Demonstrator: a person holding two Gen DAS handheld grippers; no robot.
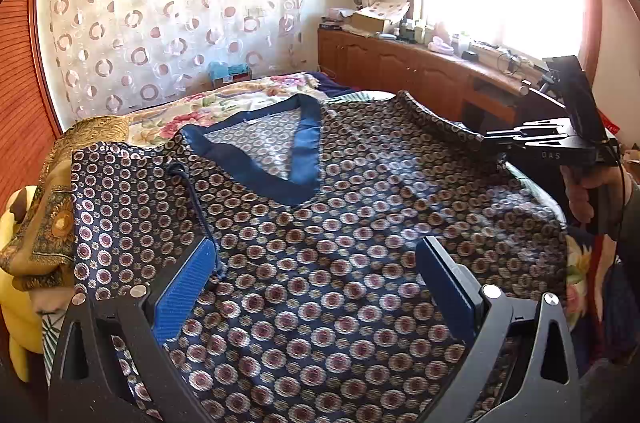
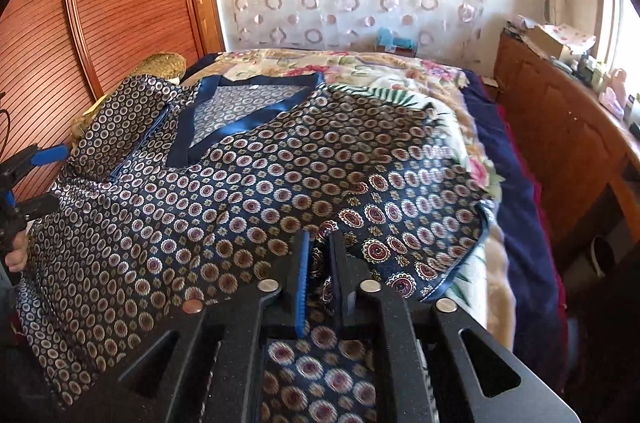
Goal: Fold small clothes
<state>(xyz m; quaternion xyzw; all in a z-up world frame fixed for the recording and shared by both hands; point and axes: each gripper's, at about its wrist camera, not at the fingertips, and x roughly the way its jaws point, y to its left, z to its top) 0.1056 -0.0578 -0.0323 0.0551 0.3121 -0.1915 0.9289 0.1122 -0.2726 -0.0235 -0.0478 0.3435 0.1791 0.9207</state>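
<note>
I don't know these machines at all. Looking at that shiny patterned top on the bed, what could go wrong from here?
1. Only the right gripper pinches the top; the left gripper is open above it, so a one-sided pull may drag or skew the cloth.
2. The fabric looks slick, so it might slip from the narrow pinch.
3. The floral blanket underneath looks soft and rumpled, so folds may come out crooked.

Left gripper hovering low, fingers spread wide apart. Right gripper level, fingers pinched nearly together on cloth.
</note>
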